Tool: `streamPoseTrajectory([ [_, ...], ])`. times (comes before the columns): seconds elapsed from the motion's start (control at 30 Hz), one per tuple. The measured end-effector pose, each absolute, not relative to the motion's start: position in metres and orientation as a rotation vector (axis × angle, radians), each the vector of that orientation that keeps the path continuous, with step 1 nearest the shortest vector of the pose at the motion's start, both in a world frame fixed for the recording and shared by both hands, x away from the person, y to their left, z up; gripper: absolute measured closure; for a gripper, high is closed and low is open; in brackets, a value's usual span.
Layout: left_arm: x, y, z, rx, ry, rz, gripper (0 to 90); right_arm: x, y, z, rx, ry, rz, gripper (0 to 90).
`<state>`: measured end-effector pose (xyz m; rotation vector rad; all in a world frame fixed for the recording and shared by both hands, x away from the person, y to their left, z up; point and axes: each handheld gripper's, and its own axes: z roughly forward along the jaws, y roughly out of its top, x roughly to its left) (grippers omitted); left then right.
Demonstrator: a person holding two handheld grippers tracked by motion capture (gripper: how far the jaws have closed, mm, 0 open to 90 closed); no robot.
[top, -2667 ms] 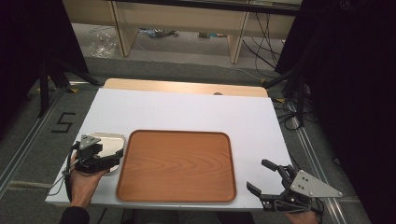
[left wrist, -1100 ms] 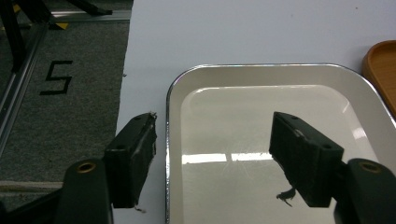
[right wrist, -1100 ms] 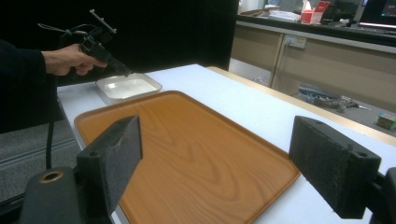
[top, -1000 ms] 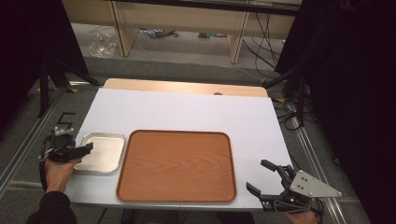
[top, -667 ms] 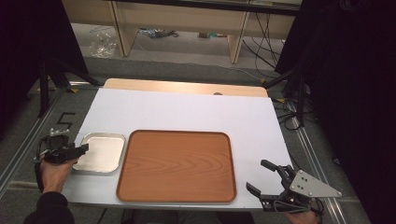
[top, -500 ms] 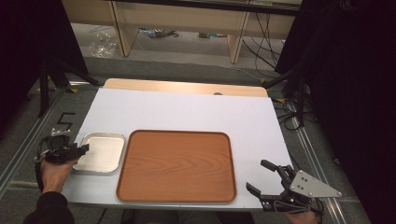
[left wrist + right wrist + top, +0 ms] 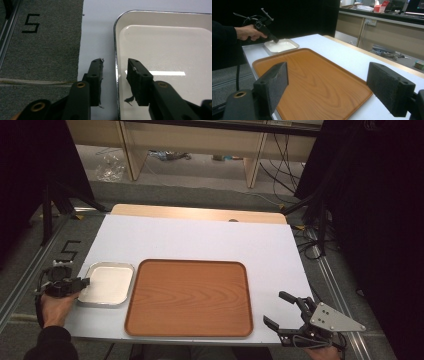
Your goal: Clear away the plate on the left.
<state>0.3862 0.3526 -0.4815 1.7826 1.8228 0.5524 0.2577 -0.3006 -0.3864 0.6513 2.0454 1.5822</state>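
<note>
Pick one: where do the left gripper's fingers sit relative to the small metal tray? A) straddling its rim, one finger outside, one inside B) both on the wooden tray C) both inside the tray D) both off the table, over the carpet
A: in the left gripper view the left gripper has one finger on the white table and the other inside the small metal tray, with the rim between them and gaps on both sides.

A lab: floor cables (image 7: 295,175), rails, numbered carpet mark (image 7: 68,251), dark curtains.
</note>
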Motion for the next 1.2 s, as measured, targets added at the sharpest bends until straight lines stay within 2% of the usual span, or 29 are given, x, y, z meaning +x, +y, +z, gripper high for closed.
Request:
streamPoseTrajectory([
  [0.13, 0.387, 0.351, -0.483, 1.78, 1.819, 0.523, 71.5, 0.257, -0.3, -0.386, 0.652, 2.044, 1.581, 18.6],
  [0.4, 0.388, 0.353, -0.484, 1.761, 1.813, 0.475, 76.0, 0.258, -0.3, -0.387, 0.654, 2.045, 1.58, 18.7],
  [0.53, 0.387, 0.352, -0.482, 1.797, 1.811, 0.515, 82.6, 0.258, -0.3, -0.387, 0.652, 2.038, 1.579, 18.8],
  [0.77, 0.385, 0.353, -0.482, 1.767, 1.8, 0.517, 83.9, 0.257, -0.3, -0.387, 0.657, 2.043, 1.576, 18.9],
  [0.97, 0.381, 0.358, -0.477, 1.621, 1.75, 0.512, 87.8, 0.257, -0.3, -0.387, 0.653, 2.046, 1.576, 19.3],
  [1.2, 0.381, 0.356, -0.474, 1.577, 1.722, 0.533, 88.3, 0.257, -0.3, -0.387, 0.653, 2.047, 1.577, 19.3],
])
